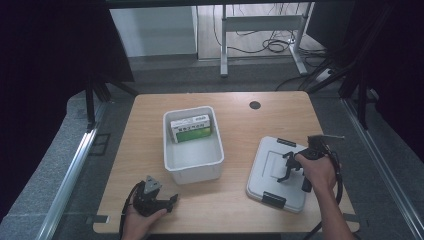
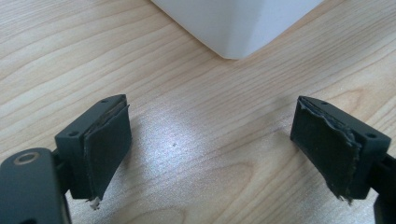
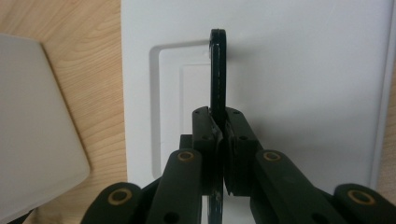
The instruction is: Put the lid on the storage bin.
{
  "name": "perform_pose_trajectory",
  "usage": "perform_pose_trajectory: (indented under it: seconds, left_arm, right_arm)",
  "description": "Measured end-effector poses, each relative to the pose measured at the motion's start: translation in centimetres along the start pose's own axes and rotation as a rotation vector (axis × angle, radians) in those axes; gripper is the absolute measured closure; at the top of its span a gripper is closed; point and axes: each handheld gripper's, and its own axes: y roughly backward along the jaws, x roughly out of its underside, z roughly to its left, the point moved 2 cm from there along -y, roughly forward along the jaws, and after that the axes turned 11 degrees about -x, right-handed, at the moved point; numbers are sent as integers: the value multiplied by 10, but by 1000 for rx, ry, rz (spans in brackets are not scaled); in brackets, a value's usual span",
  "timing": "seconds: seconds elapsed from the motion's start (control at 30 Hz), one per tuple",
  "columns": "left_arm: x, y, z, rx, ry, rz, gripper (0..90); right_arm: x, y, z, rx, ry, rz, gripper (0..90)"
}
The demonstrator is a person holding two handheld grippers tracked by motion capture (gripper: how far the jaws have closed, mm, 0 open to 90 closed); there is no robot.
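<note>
On the light wooden table stands a white rectangular plastic bin, and inside it, at the far end, a green and white carton box leans against the wall. To the right of the bin a flat grey plastic lid with black clips lies on the table top, well apart from the bin. The right gripper is above this lid, held by the person's right hand. In the right gripper view its jaws are pressed together on a thin black handle that stands upright on its edge over the middle of the lid. The left gripper rests low at the near edge of the table, in front of the bin, in the left hand. In the left gripper view its jaws stand wide apart with only bare wood between them, and a corner of the bin is just ahead.
</note>
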Motion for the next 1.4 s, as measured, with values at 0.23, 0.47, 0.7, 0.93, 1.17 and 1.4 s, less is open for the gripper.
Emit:
perform_pose_trajectory:
  seconds: [0.23,0.47,0.7,0.93,1.17,1.4]
  left_arm:
    - [0,0,0,0,0,0,123]
    - [0,0,0,0,0,0,123]
    - [0,0,0,0,0,0,123]
    - [0,0,0,0,0,0,123]
    - [0,0,0,-1,1,-2,123]
    - [0,0,0,-1,1,-2,123]
  right_arm:
    - [-2,14,8,-22,30,-17,845]
    - [-1,26,13,-23,82,-20,845]
    - [-1,38,20,-29,114,-30,845]
    - [-2,52,34,-44,158,-44,845]
    - [-3,61,49,-62,200,-39,845]
    - [-4,68,63,-78,229,-35,845]
